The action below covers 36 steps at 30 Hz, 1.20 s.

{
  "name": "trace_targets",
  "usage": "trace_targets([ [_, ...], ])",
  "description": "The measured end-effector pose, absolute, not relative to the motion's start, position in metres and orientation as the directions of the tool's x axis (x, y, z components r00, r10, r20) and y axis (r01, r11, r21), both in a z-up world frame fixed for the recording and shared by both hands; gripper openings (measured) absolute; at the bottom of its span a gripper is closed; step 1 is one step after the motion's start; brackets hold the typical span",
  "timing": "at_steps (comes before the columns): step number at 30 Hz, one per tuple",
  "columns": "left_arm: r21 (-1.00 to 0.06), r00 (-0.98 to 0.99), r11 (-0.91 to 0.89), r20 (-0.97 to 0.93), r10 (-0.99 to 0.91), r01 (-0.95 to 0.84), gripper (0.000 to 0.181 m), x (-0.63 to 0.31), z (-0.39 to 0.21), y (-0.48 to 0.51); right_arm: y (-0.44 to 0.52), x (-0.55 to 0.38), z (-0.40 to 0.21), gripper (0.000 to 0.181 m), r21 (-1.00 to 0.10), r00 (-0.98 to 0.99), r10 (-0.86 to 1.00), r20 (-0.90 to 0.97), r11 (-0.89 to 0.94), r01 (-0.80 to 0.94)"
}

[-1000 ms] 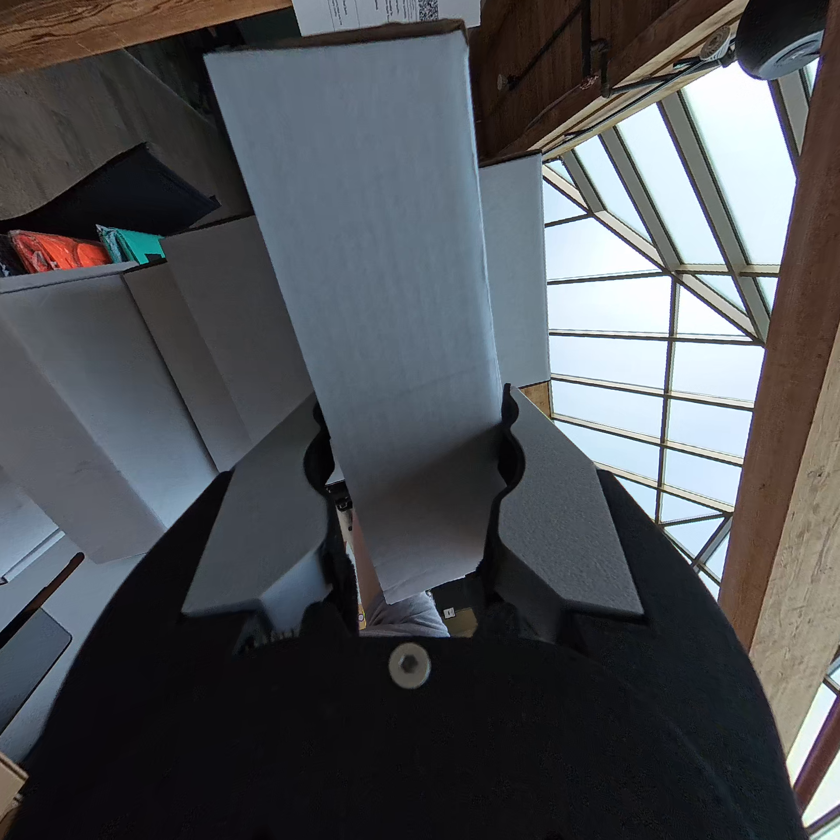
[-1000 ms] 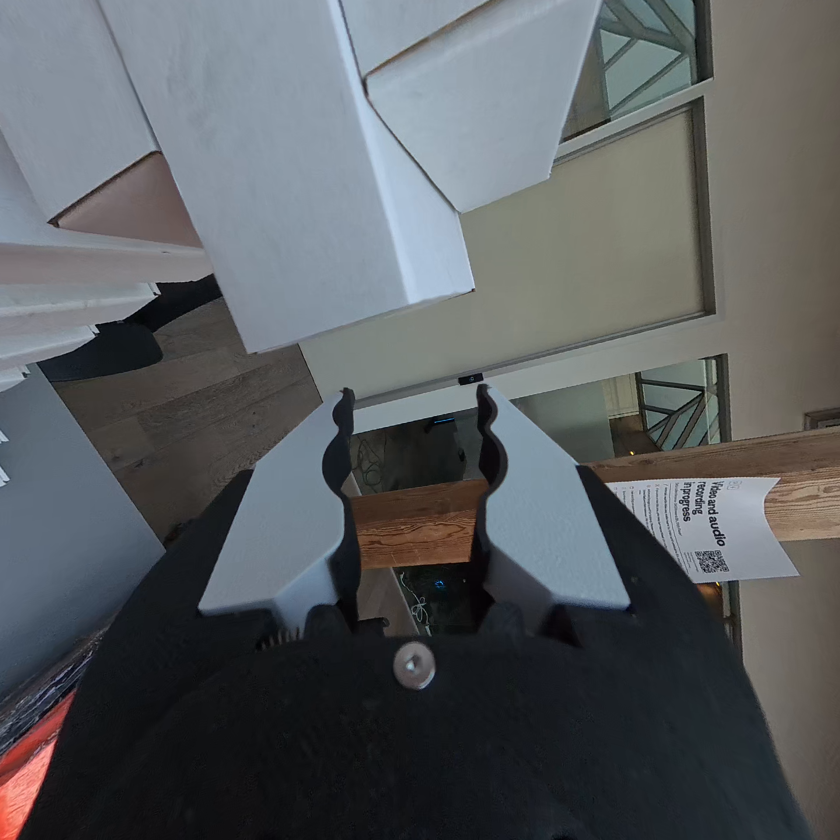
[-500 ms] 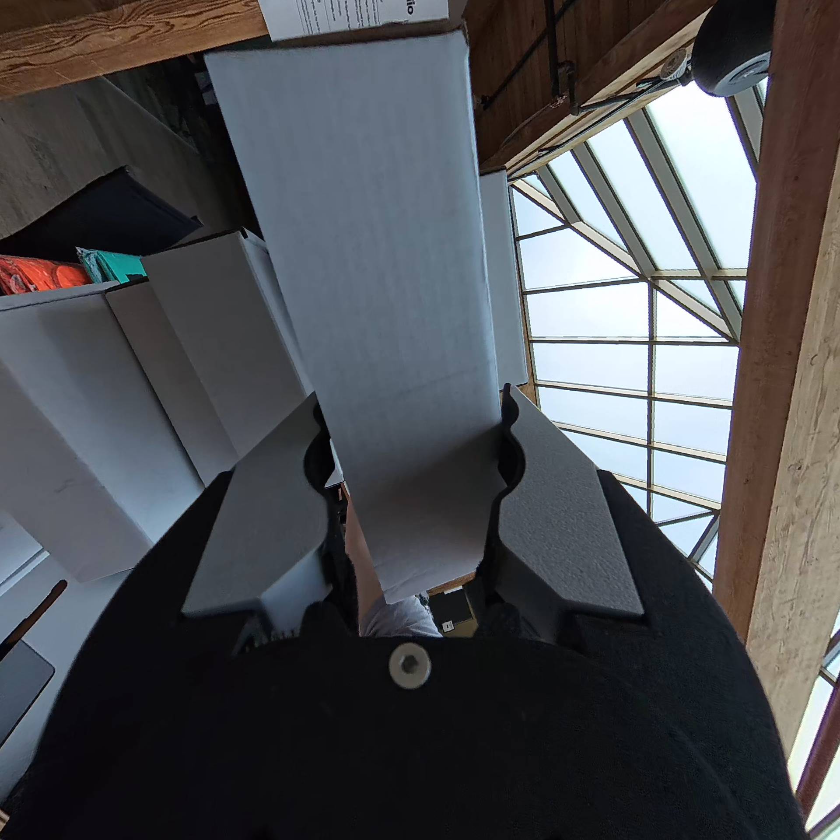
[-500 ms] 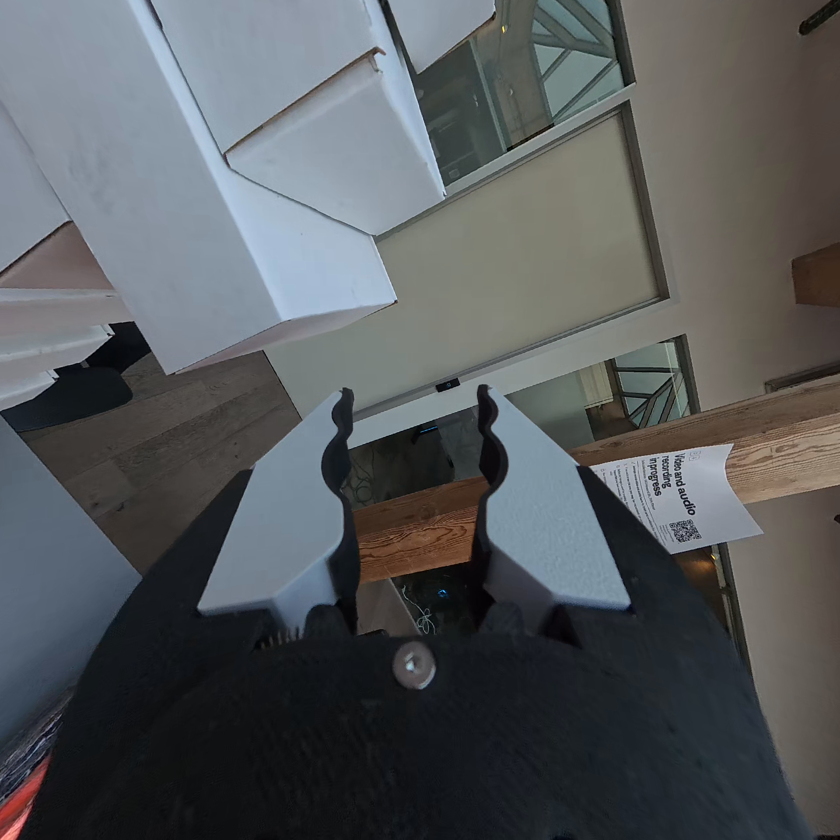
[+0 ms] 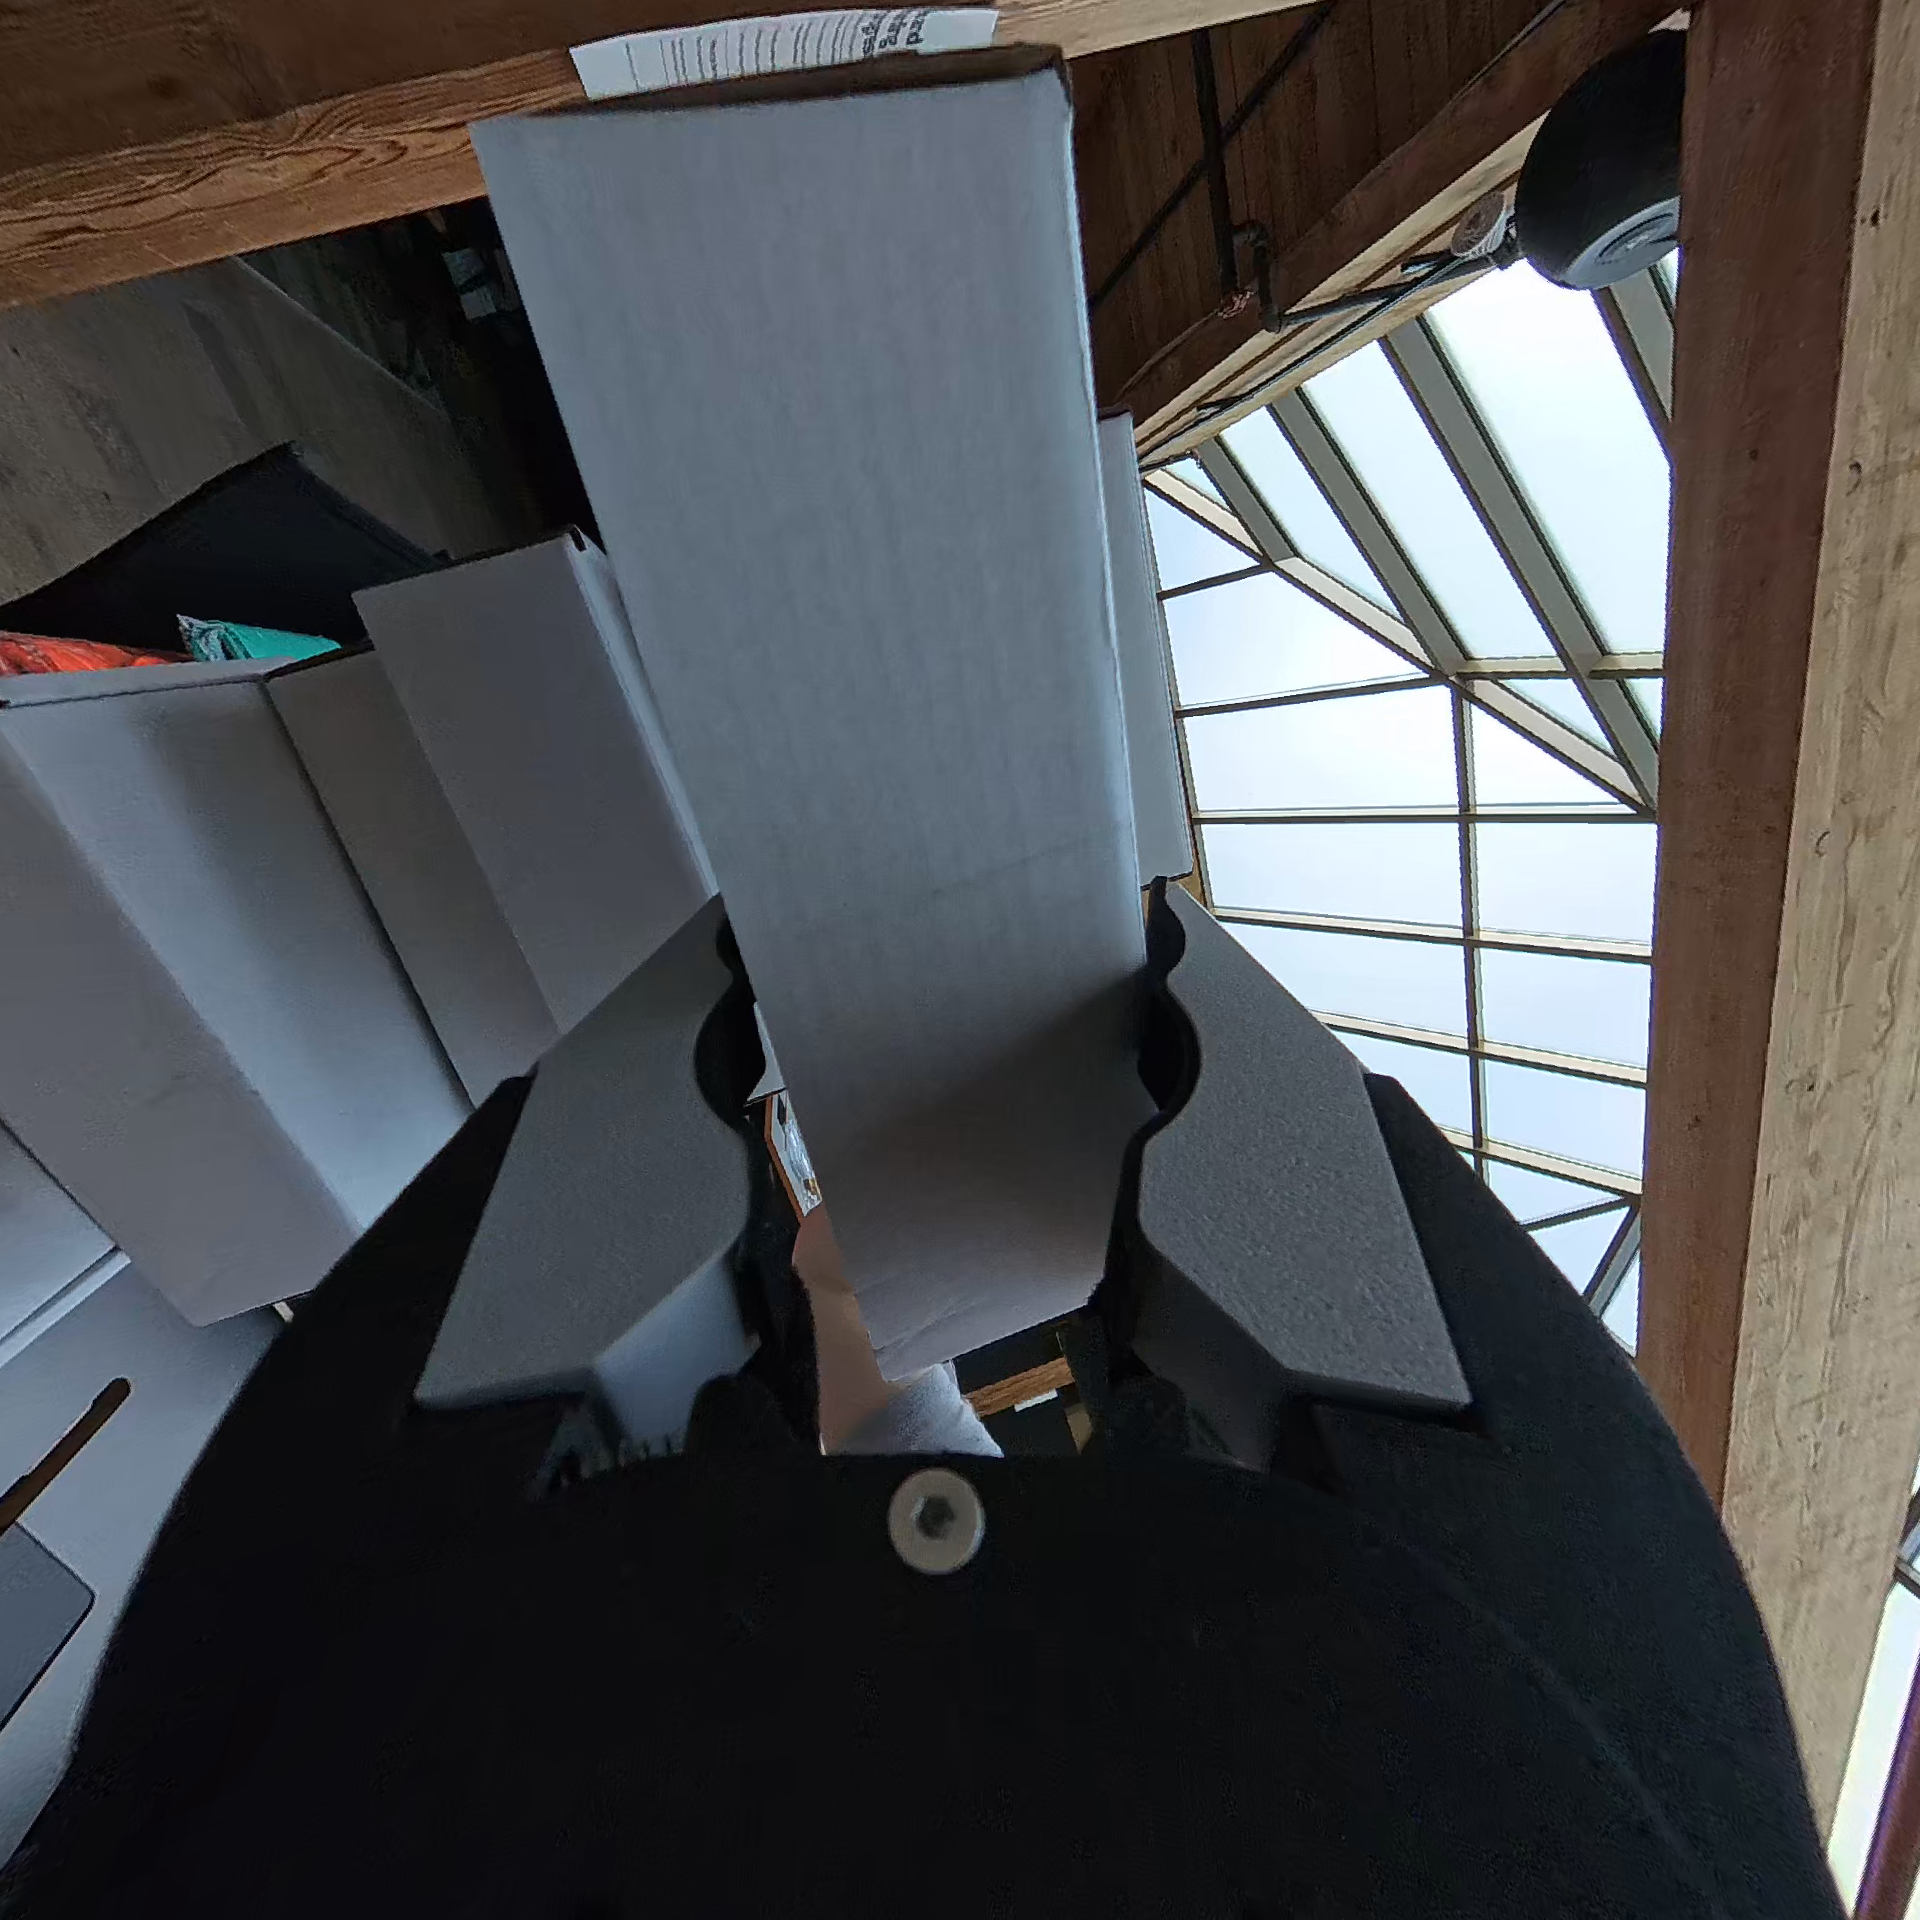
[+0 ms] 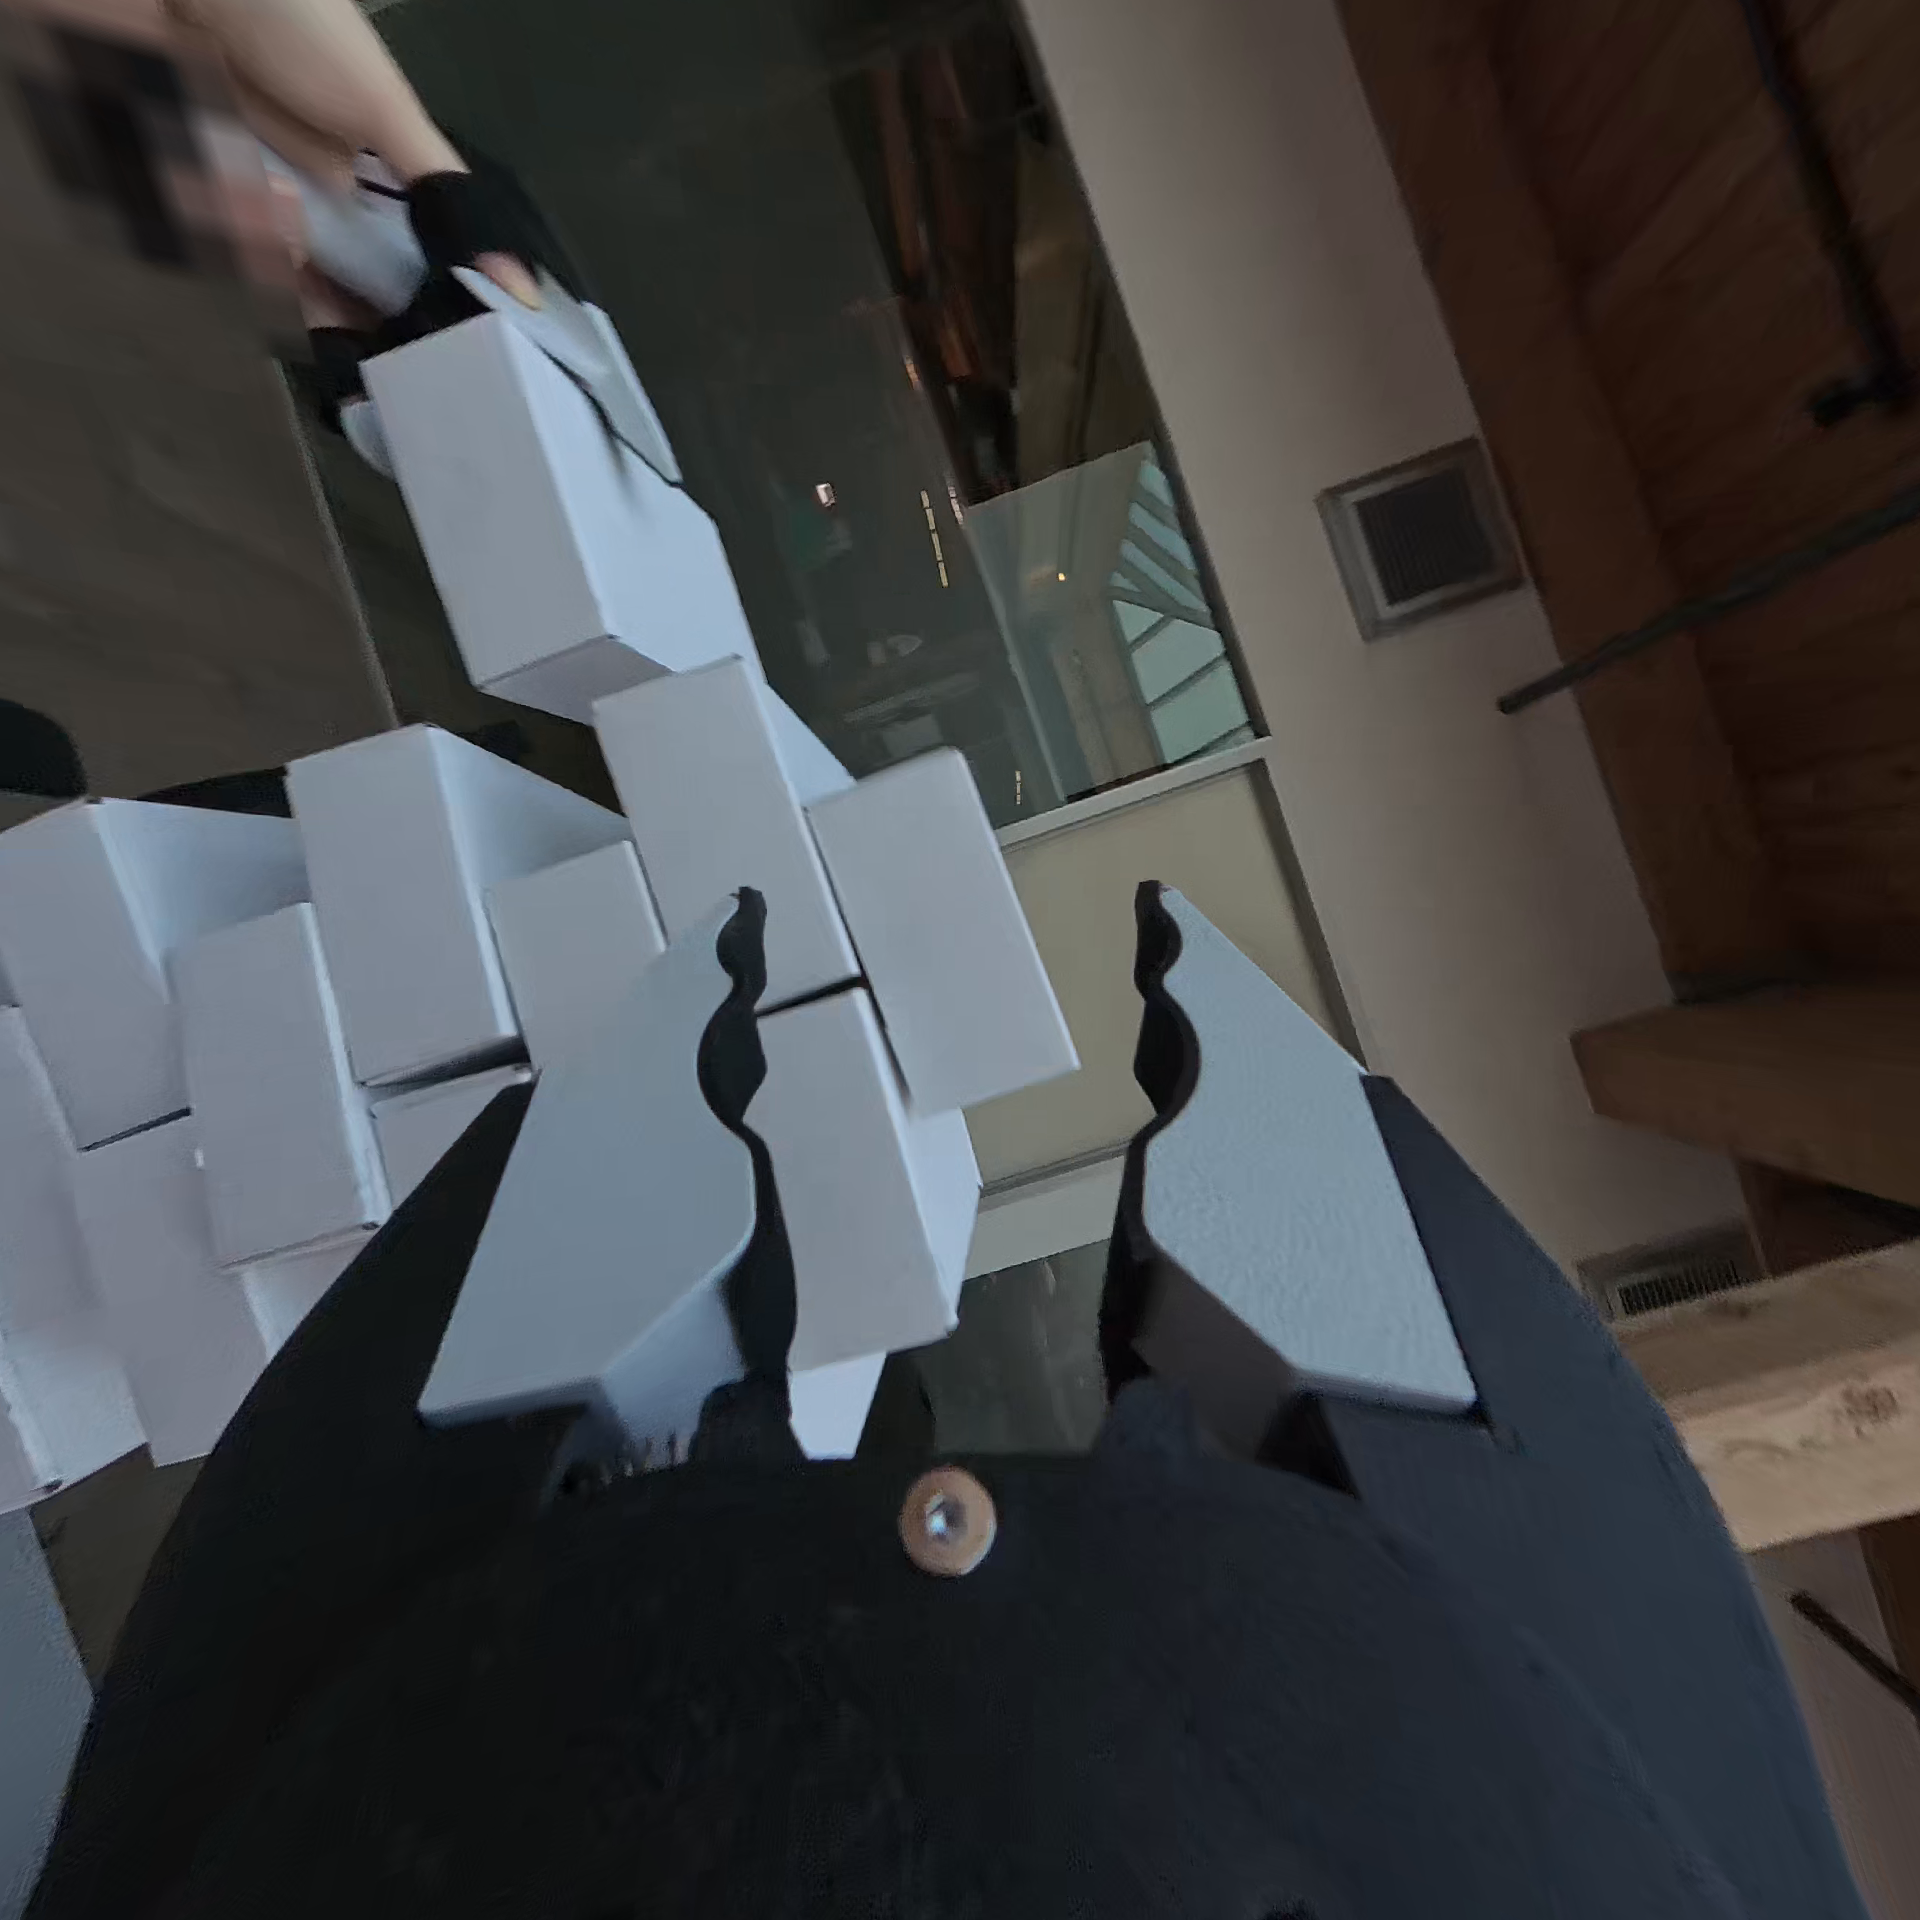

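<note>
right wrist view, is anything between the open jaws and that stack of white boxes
Nothing visible blocks it. The right gripper has its jaws apart and empty, and the stack of white cardboard boxes sits just ahead to its left. Above the stack, the left gripper holds one long white cardboard box.

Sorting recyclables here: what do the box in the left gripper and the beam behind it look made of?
White box: likely matte corrugated cardboard, given faint ribbing and a brown raw edge on top. Beam: bare wood, seemingly unpainted, with visible grain and knots.
</note>
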<state>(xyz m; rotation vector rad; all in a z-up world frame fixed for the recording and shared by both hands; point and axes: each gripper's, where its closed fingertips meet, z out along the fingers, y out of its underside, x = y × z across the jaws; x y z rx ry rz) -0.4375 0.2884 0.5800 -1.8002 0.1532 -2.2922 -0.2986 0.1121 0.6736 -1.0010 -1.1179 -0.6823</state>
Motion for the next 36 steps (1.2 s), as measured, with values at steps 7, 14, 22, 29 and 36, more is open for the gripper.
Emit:
trace_targets([
  [7, -0.209, -0.221, -0.971, 0.948, -0.23, 0.114, 0.072, -0.434, 0.579, 0.289, 0.153, -0.38, 0.635, 0.068, -0.123, 0.1, 0.08, 0.992, 0.384, 0.915],
  [14, -0.192, -0.231, -0.973, 0.949, -0.217, 0.125, 0.072, -0.435, 0.576, 0.291, 0.204, -0.383, 0.61, 0.08, 0.003, -0.029, 0.098, 0.995, 0.254, 0.967],
  [22, -0.192, -0.222, -0.976, 0.952, -0.21, 0.102, 0.072, -0.426, 0.571, 0.288, 0.229, -0.379, 0.597, 0.079, 0.058, -0.075, 0.079, 0.994, 0.196, 0.979],
  [29, -0.188, -0.219, -0.977, 0.954, -0.206, 0.1, 0.072, -0.425, 0.57, 0.291, 0.237, -0.375, 0.603, 0.072, 0.048, -0.057, 0.047, 0.997, 0.167, 0.985],
  [36, -0.182, -0.222, -0.98, 0.955, -0.197, 0.084, 0.072, -0.422, 0.569, 0.292, 0.24, -0.374, 0.603, 0.06, 0.034, -0.041, 0.038, 0.998, 0.173, 0.984],
])
